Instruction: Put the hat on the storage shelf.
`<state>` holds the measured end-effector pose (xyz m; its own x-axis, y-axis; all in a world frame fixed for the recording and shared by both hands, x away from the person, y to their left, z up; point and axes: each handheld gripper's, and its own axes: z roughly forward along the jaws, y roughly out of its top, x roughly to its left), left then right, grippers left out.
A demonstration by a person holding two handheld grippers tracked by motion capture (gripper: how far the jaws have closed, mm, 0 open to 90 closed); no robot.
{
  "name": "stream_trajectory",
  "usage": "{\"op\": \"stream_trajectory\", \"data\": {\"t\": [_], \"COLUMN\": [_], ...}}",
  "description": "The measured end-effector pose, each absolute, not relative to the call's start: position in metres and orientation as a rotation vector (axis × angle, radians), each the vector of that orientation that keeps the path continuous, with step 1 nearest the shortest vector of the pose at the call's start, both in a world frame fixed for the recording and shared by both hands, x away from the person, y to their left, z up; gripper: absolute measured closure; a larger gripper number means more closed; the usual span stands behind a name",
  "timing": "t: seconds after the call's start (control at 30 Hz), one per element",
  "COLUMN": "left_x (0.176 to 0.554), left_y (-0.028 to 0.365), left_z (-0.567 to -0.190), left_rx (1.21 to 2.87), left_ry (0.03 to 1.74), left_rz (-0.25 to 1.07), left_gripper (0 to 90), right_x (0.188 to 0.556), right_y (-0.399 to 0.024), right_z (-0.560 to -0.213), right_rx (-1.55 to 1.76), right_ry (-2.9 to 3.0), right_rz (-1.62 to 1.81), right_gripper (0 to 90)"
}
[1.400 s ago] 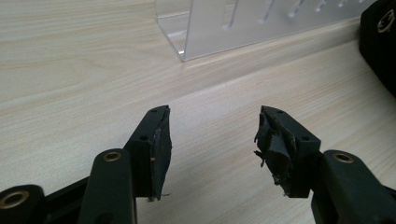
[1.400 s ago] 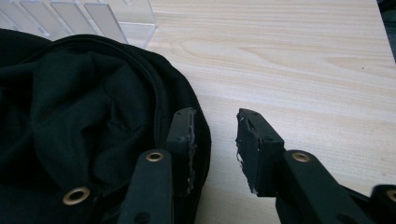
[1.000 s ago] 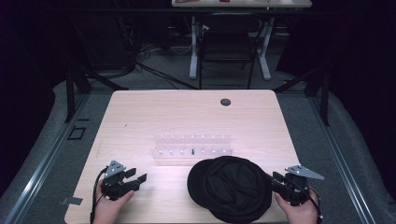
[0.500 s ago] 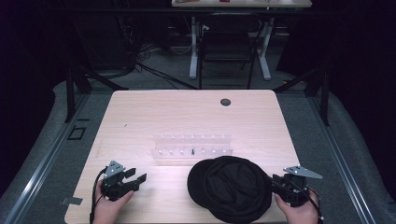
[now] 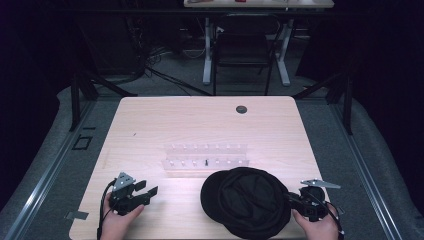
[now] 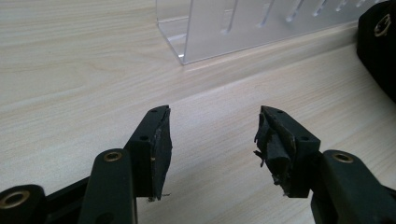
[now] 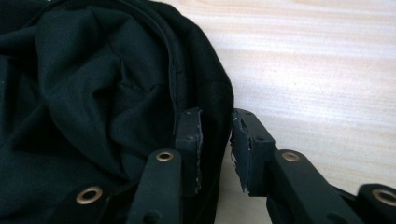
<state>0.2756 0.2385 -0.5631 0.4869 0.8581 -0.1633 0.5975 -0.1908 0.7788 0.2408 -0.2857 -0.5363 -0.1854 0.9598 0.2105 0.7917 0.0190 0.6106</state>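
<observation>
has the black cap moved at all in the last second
No. The black cap keeps the same spot just in front of the clear rack in the high view.

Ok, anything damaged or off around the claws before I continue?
Yes: the pads are worn. The left claw has a frayed, ragged pad on one finger, and the right claw shows tattered pad edges beside the black cap. Nothing spilled.

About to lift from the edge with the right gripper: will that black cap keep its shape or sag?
The black cap will probably sag: its cloth lies in soft folds and creases. It likely weighs little, being thin fabric. The right gripper has its jaws either side of the rim, nearly closed, so the seam edge should hold without slipping, though the crown may droop.
</observation>
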Motion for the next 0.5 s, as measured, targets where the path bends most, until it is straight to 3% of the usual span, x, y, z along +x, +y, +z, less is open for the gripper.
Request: {"op": "stream_trajectory", "data": {"t": [0.23,0.5], "left_x": [0.2759,0.2756], "left_y": [0.2391,0.2383], "left_z": [-0.5632,-0.5633], "left_rx": [1.902,1.91], "left_ry": [1.211,1.211], "left_rz": [0.395,0.397], "left_gripper": [44.8,45.1], "right_x": [0.2439,0.2477], "right_y": [-0.2878,-0.2932], "right_z": [-0.5396,-0.5393], "right_rx": [1.876,1.915], "right_ry": [2.064,2.066], "right_rz": [0.921,0.98], "right_gripper": [76.1,86.1]}}
